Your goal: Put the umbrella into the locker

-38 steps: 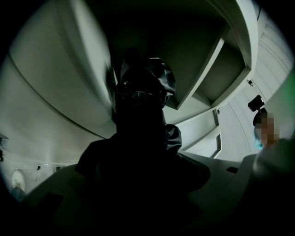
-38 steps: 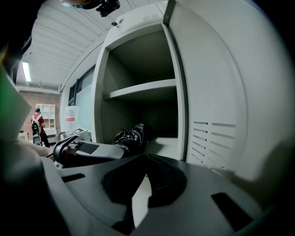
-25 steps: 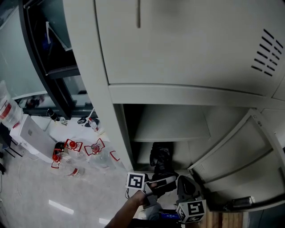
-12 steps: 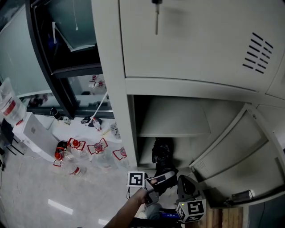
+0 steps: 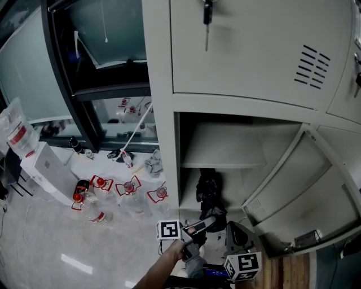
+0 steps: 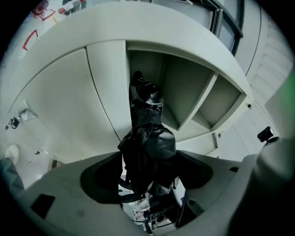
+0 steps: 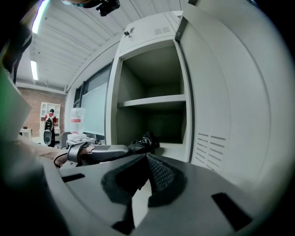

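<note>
The folded black umbrella (image 5: 208,192) points into the open grey locker (image 5: 225,149), its far end inside the lower section under the shelf. My left gripper (image 5: 196,227) is shut on its near end, just outside the opening. In the left gripper view the umbrella (image 6: 146,138) fills the space between the jaws (image 6: 147,168) and runs toward the locker (image 6: 184,92). My right gripper (image 5: 237,244) hangs beside it on the right, shut and holding nothing. In the right gripper view, its jaws (image 7: 146,173) meet, and the umbrella (image 7: 144,140) and left gripper (image 7: 124,148) lie to the left.
The locker door (image 5: 299,192) stands swung open to the right. A key (image 5: 207,12) hangs from the shut upper door. Several red-labelled bottles (image 5: 130,189) and a white box (image 5: 45,169) sit on the floor to the left, under a dark window frame (image 5: 73,90).
The head view has swung, so more of the window, the floor and the upper door's key show. Both grippers and the umbrella stay at the locker opening.
</note>
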The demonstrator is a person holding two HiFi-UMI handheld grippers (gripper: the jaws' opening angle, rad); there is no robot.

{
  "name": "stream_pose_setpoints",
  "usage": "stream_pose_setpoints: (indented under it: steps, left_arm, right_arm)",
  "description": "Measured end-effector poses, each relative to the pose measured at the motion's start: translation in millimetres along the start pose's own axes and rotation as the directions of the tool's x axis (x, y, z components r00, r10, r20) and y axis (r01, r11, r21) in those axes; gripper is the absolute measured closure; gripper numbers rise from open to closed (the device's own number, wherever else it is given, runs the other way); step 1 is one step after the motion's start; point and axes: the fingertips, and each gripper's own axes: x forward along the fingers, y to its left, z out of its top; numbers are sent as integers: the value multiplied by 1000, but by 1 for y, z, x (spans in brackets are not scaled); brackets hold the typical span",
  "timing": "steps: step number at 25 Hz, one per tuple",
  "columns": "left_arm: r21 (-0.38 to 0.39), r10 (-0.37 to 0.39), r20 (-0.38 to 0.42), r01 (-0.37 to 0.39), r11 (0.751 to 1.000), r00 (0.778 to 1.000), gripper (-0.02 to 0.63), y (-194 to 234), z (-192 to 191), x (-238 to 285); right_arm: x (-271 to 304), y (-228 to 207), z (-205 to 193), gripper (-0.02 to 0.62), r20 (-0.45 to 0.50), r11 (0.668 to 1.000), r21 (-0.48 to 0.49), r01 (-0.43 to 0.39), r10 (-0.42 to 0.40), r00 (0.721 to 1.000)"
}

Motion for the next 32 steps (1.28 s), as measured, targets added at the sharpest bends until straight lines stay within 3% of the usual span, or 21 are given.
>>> stream_pose_setpoints:
  steps: [3,6,11,14,16,17,25,32]
  left_arm:
    - [91,74,11,-75,993,997,279,2,0,-17]
    - [199,167,14,-166,966,986,279,2,-2,-34]
    - [315,200,83,-216,924,976,309,-13,7,-55]
    - [404,207,153,-252,879,966,411,-28,17,-65]
    - [471,225,196,-293,832,954,565,-35,23,-72]
    - [494,230,211,-307,814,950,574,-38,24,-75]
    - [571,211,227,-306,762,951,586,-57,20,-74]
    - [577,228,223,-317,752,948,588,-58,18,-75]
  right_arm:
    - [-4,6,0,594,5,1000,-3,-9,9,1000]
    - [-8,10,1,594,9,1000,-8,-13,13,1000]
    - [-14,19,1,594,19,1000,-13,-21,21,1000]
    - [-18,22,3,595,27,1000,-16,-19,20,999]
    - [-21,24,5,594,34,1000,-17,-18,19,999]
    - [-22,25,6,594,37,1000,-17,-18,19,999]
    - [-30,26,9,595,45,1000,-20,-3,3,999]
    - [-32,26,8,595,40,1000,-25,1,0,999]
